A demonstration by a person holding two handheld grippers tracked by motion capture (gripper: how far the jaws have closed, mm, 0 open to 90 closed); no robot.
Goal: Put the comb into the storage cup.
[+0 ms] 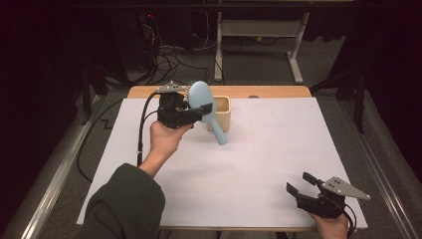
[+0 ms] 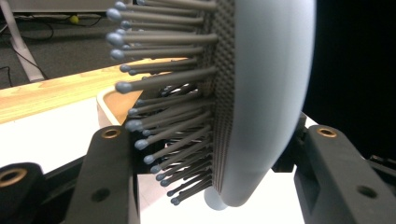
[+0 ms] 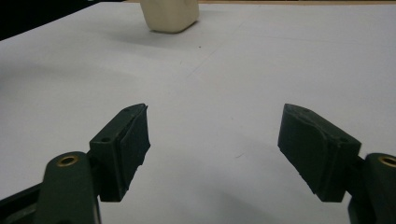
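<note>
The left gripper is clamped on a light blue hairbrush, which is held clear of the table. In the left gripper view the brush head is seen pinched between the two black jaws, one jaw against the bristle side, the other against the smooth back. The grey bristles are pointed toward the left of that view. In the high view the brush is held head up, with the handle slanted down and to the right, its tip just over the white sheet. The brush is seen just in front of a small cream box, and the handle is overlapped with the box's front wall in that view; whether they touch cannot be told. The box's rim is also seen behind the bristles in the left gripper view.

The left hand is wrapped under the gripper body, with a dark green sleeve below it.

The right gripper is held near the bottom right corner of the sheet, well apart from the brush. Its jaws are spread wide with nothing between them, and its pads are seen over bare white sheet.

The sheet is laid on a wooden table.
</note>
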